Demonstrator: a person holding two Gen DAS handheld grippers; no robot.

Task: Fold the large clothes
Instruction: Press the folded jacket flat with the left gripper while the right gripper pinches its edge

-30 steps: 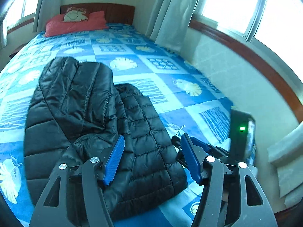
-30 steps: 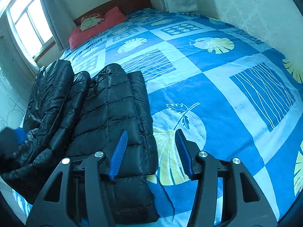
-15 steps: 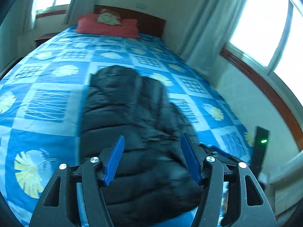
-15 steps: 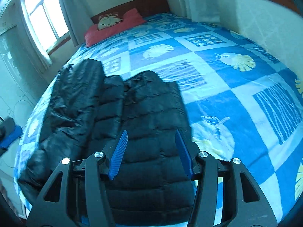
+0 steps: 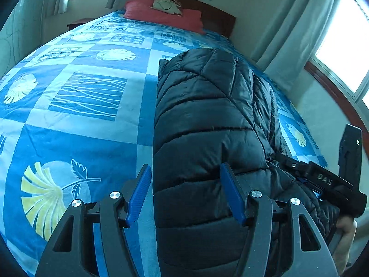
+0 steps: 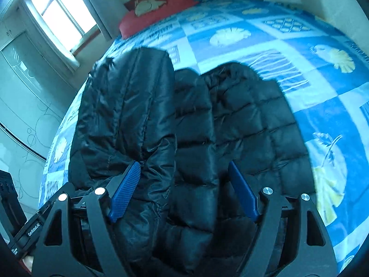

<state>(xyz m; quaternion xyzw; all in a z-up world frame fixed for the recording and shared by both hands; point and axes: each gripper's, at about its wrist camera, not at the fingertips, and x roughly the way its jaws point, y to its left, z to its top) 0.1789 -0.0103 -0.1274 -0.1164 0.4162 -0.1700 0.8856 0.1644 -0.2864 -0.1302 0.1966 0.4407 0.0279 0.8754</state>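
A black quilted puffer jacket (image 5: 203,124) lies folded lengthwise on the blue patterned bedspread (image 5: 87,97). My left gripper (image 5: 185,194) hovers open over the jacket's near left edge. One blue pad is above the sheet and the other above the jacket, and neither presses on it. In the right wrist view the jacket (image 6: 242,120) shows a sleeve or side panel (image 6: 124,106) folded over on its left. My right gripper (image 6: 184,190) hangs over the near middle of the jacket; its jaws are opening, with fabric below them and nothing gripped. The right gripper's body (image 5: 322,180) shows at the jacket's right side.
A red pillow (image 5: 161,15) with a cushion lies at the dark wooden headboard (image 5: 219,18). Curtains (image 5: 288,37) and a window line the wall right of the bed. A pale wardrobe (image 6: 20,87) stands beyond the bed's left side. A hand (image 5: 346,230) holds the other tool.
Both grippers swung left across the bed. The left one now stands over the jacket's left edge, the right one over its middle. The right jaws have spread wider.
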